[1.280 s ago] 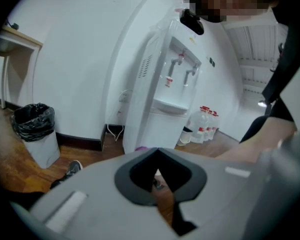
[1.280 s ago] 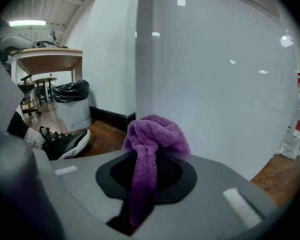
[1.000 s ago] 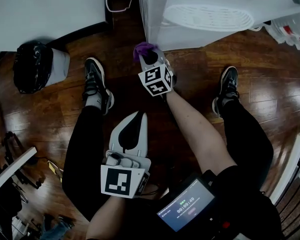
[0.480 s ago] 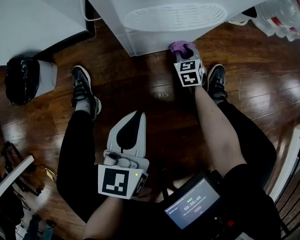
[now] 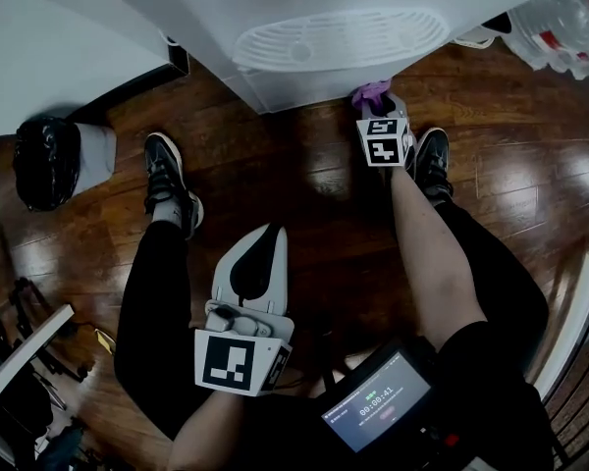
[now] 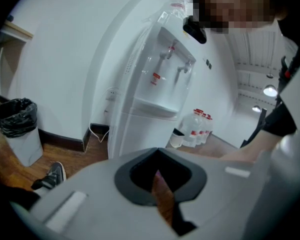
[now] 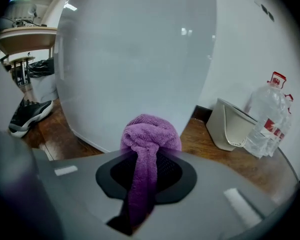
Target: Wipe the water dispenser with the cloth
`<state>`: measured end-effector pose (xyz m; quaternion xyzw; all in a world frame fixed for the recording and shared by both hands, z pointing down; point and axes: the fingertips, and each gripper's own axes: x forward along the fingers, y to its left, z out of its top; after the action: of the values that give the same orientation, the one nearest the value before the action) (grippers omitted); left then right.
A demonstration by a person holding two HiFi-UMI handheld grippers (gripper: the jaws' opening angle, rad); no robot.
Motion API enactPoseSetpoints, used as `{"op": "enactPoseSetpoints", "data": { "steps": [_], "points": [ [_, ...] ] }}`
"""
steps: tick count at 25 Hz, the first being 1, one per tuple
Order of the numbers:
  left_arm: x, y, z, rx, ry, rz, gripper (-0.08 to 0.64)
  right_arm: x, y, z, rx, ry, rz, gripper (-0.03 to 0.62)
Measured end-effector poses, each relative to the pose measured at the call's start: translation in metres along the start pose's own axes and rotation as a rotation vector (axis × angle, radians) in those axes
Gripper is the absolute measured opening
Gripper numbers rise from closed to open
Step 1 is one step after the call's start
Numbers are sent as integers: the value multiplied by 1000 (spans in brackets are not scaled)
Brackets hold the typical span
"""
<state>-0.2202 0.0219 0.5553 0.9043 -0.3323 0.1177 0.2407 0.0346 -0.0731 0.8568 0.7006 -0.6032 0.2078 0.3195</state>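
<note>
Far left, head view: a bin lined with a black bag (image 5: pixel 44 150) is noted well to the left of the fingers of the left gripper (image 5: pixel 271 234). A dark shoe (image 5: pixel 172 180) is planted on the wood floor (image 5: pixel 304 194), ahead of those fingers and to their left.

Left gripper: it is held low over the person's left leg and pointed toward the water dispenser (image 5: pixel 334 27), well apart from it. In the left gripper view the jaws are seen drawn together to a thin slit. Nothing is caught between them, and only floor is glimpsed through the slit. The dispenser's two taps (image 6: pixel 177 59) are framed well beyond the fingertips.

Centre: the dispenser's white body and oval drip-tray grille (image 5: pixel 339 39) are seen from above.

Right gripper (image 5: pixel 381 106): it is reached forward to the dispenser's lower right front corner. A purple cloth (image 5: pixel 370 91) is pinched between the jaws, which are kept part-way apart by its thickness. In the right gripper view a strip of the cloth is seen running back through the jaws, with a knotted wad bunched just past the fingertips. The wad is set right up at the dispenser's white panel, near its foot. Whether it touches cannot be told.

Right of those fingers: the second shoe (image 5: pixel 432 160) is noted just beside the gripper. A white tub (image 7: pixel 235 126) is seen on the floor, and water bottles (image 7: pixel 267 119) with red caps stand further right.
</note>
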Motion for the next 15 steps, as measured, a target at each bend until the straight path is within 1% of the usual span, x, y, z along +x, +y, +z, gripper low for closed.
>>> {"op": "enactPoseSetpoints", "data": {
  "steps": [2,3,5,6,8,11,12,15],
  "points": [
    [-3,2,8,-13,-28,-13,21,5,23,0,-31,14,27,61],
    [-6,5,8,-24,-27,-13,23,7,38,2,-52,16,49,61],
    [-13,13,7,-69,-13,-8,22,10,78,9,-104,10,110,61],
    [-15,17,10,-92,-22,-7,23,11,101,14,-125,4,142,61],
    [-21,25,15,-120,-36,-3,21,13,144,24,-130,-5,195,61],
    [-32,37,20,-137,-46,12,23,14,193,34,-81,-5,247,61],
    [-35,39,22,-142,-52,14,21,15,205,35,-90,-5,267,61],
    [-46,52,28,-147,-68,30,21,16,238,40,-171,-9,327,61]
  ]
}}
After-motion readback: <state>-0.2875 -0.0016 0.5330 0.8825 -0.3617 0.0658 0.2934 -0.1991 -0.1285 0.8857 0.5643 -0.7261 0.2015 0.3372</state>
